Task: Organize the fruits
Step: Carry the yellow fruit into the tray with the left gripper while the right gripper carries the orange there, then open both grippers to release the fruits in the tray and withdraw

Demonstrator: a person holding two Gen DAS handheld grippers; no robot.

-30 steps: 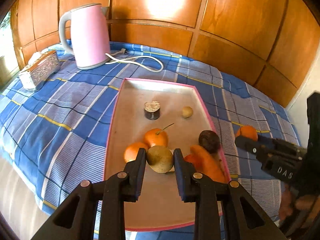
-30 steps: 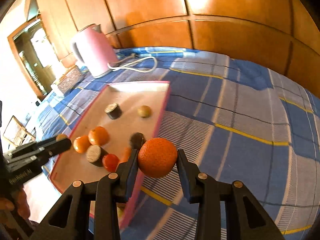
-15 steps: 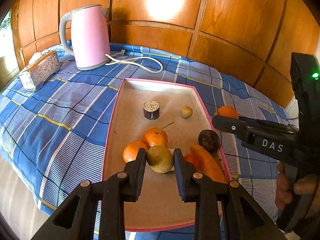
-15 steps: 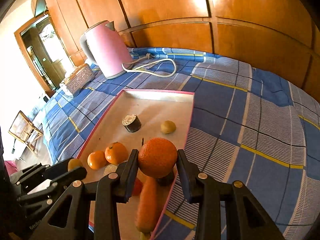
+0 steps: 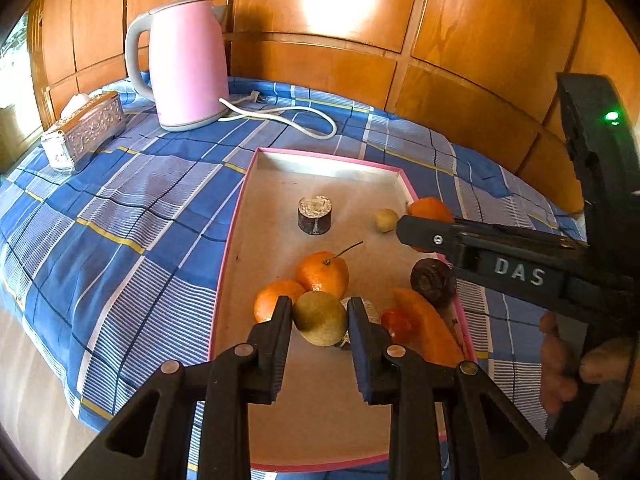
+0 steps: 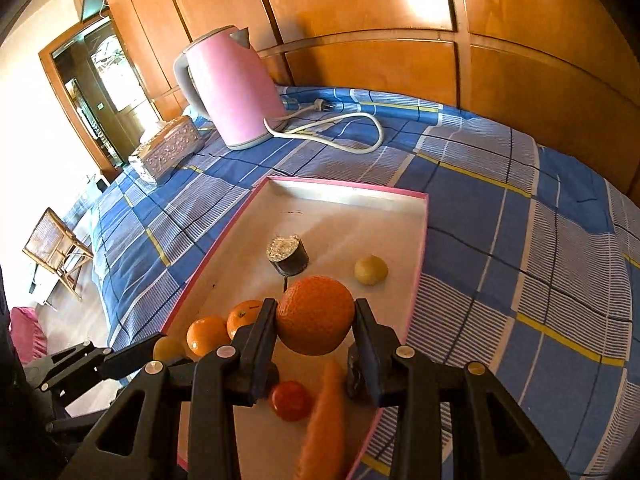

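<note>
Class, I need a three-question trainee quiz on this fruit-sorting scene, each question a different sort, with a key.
1. True or false: the left tongs are shut on a greenish-yellow pear.
2. What do the right tongs hold? A) carrot B) orange C) tomato
3. Fill in: the pink kettle stands on the checked cloth, ____ the pink-rimmed tray.

Key: 1 true; 2 B, the orange; 3 outside.
</note>
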